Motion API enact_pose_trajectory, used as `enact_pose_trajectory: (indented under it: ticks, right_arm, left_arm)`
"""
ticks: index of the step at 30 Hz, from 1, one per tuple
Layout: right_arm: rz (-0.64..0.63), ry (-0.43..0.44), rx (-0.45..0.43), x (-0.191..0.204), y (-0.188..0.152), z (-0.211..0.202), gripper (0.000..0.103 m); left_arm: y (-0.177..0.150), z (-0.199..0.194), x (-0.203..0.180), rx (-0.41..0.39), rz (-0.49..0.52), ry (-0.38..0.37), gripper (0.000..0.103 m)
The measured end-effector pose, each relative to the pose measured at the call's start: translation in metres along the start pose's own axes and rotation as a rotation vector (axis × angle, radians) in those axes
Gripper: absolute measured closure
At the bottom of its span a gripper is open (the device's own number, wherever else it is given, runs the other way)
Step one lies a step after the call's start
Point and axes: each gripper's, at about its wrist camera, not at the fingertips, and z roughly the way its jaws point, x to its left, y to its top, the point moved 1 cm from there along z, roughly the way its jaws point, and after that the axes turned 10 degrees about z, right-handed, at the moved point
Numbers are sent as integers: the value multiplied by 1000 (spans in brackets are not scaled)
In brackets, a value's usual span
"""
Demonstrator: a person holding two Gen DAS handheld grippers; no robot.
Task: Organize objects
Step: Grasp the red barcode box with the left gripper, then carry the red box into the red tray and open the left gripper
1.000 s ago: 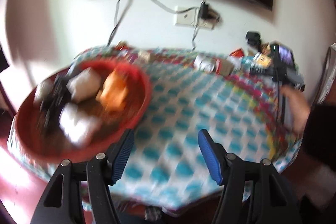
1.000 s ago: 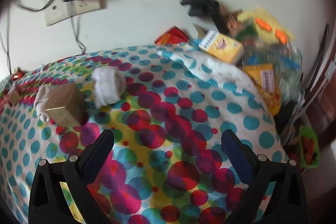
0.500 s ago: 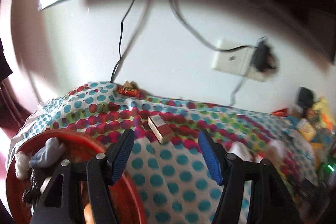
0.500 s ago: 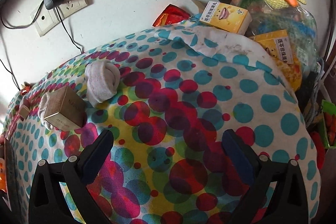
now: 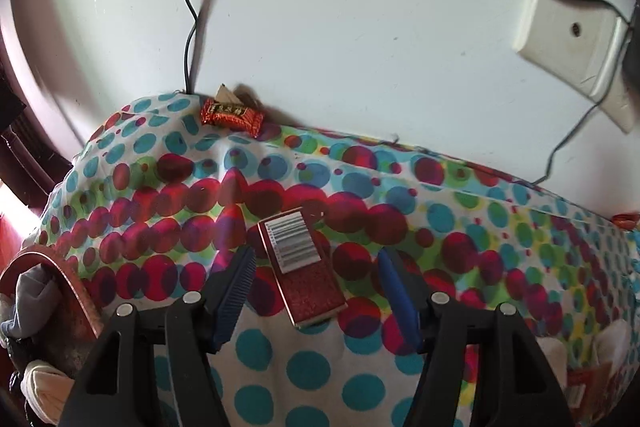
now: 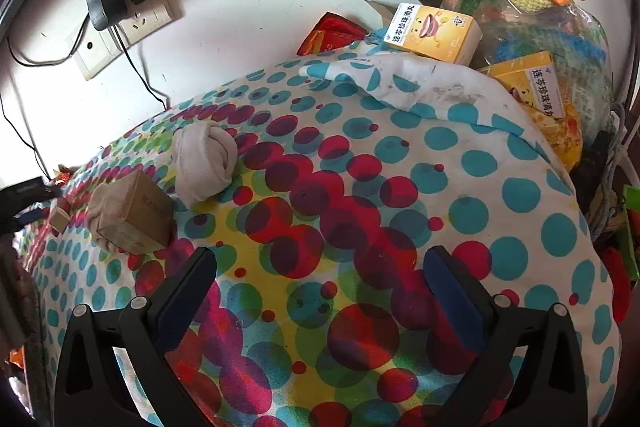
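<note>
Left gripper point(image 5: 314, 281) jaws apart, straddling red box point(image 5: 302, 269) lying flat on dotted cloth point(image 5: 280, 355), pads clear of it; right gripper point(image 6: 320, 283) jaws wide apart, empty, above cloth; rolled sock point(image 6: 204, 163) beside brown box point(image 6: 134, 213) at left

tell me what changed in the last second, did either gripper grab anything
The left gripper swung away from the red bowl toward the wall and now frames the small red box between its open fingers, not touching it. Nothing was grabbed or let go. The right gripper stayed open and empty, and the rolled sock and brown box lie as before.
</note>
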Motion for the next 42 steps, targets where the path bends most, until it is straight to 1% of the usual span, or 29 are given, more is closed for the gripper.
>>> enact_pose_trajectory:
  ticks: [2, 3, 5, 6, 7, 8, 11, 14, 17, 20, 23, 30, 34, 37, 42]
  right_arm:
    - [4, 6, -1, 0, 0, 0, 0]
    - [5, 8, -1, 0, 0, 0, 0]
    - [3, 5, 0, 0, 0, 0, 0]
    - [2, 4, 0, 0, 0, 0, 0]
    - [4, 7, -1, -1, 0, 0, 0]
    - [4, 7, -1, 0, 0, 0, 0]
    - [0, 1, 0, 0, 0, 0, 0]
    - [-4, -5, 2, 1, 0, 1, 0]
    - [-5, -7, 2, 1, 0, 1, 0]
    - [-10, -14, 3, 1, -1, 1, 0]
    - [-15, -22, 5, 3, -1, 1, 0]
    - [-24, -35, 8, 5, -1, 3, 0]
    - [-37, -54, 12, 7, -1, 5, 0]
    - [-43, -63, 13, 8, -2, 5, 0]
    - [-53, -77, 16, 10, -2, 7, 0]
  left_arm:
    - [0, 10, 2, 14, -7, 9, 38]
    - [0, 15, 3, 21, -9, 2, 42]
    - [-2, 25, 6, 47, -15, 7, 55]
    - [-1, 25, 8, 37, -29, 4, 62]
    - [-1, 26, 9, 37, -29, -9, 67]
    - [-1, 26, 7, 38, -22, -20, 74]
    - [-3, 19, 3, 19, 8, -34, 74]
    - [-9, 4, 3, -15, -2, -63, 74]
    - [-16, -17, -4, -39, 20, -91, 74]
    - [-20, -41, -11, -62, 42, -104, 74]
    - [-25, -72, -14, -95, 61, -96, 74]
    - [-35, -131, -1, -164, 120, -71, 74]
    - [-40, -165, 13, -216, 147, -48, 74]
    - [-42, -186, 26, -250, 179, -11, 74]
    - [-48, -210, 51, -280, 180, 0, 74]
